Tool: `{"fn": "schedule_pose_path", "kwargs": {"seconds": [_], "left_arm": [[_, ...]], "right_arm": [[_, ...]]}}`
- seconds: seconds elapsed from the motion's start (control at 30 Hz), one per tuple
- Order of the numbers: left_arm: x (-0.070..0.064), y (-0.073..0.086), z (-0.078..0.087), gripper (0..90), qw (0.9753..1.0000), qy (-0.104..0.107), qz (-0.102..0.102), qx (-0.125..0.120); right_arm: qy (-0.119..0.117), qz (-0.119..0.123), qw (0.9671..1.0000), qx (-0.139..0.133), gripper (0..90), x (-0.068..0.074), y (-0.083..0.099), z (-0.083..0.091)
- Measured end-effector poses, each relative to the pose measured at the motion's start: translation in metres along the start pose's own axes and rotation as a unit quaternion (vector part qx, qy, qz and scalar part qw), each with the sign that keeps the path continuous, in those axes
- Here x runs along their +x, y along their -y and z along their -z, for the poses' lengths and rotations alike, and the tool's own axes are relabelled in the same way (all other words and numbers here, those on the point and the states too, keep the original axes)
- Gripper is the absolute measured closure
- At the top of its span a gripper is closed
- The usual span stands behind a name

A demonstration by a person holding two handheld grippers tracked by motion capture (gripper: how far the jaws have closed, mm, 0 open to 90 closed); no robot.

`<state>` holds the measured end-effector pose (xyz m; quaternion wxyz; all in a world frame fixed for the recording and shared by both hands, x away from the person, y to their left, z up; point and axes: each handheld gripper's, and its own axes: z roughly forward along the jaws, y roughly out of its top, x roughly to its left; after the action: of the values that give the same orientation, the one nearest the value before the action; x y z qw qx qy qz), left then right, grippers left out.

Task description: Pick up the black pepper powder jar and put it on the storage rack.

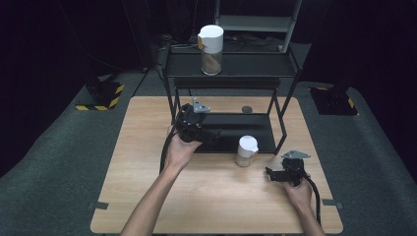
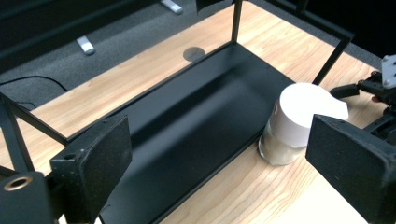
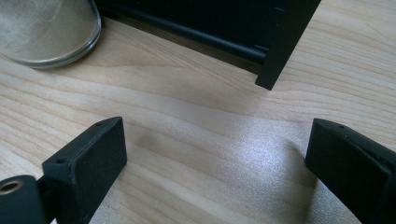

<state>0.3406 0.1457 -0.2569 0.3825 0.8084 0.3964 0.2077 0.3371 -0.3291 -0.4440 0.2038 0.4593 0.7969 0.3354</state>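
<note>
Two black jaws of the right gripper (image 3: 215, 163) rise from the lower corners of the frame, spread wide with nothing between them, just above a pale wooden table (image 3: 201, 121). At upper left sits the rounded base of a glass jar (image 3: 46, 30) holding a sandy fill. A black metal rack (image 3: 261, 32) crosses the top, one leg planted on the wood at upper right.
</note>
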Motion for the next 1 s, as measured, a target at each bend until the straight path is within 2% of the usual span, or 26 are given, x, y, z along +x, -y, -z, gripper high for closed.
{"fn": "schedule_pose_path", "kwargs": {"seconds": [0.27, 0.43, 0.77, 1.0], "left_arm": [[0.002, 0.013, -0.016, 7.1, 0.9999, 0.011, 0.007, 0.009], [-0.001, 0.02, -0.024, 7.0, 0.9998, 0.009, 0.004, 0.015], [0.003, 0.037, -0.032, 7.0, 0.9995, 0.011, 0.021, 0.019], [0.005, 0.047, -0.042, 6.8, 0.9991, 0.013, 0.028, 0.03]], "right_arm": [[0.0, 0.001, 1.0, -0.001, 4.8, 0.0, 0.0, 0.0], [0.0, 0.001, 1.0, -0.001, 4.8, 0.0, 0.0, 0.0], [0.0, 0.001, 1.0, -0.001, 4.8, 0.0, 0.0, 0.0], [0.0, 0.001, 1.0, -0.001, 4.8, 0.0, 0.0, 0.0]]}}
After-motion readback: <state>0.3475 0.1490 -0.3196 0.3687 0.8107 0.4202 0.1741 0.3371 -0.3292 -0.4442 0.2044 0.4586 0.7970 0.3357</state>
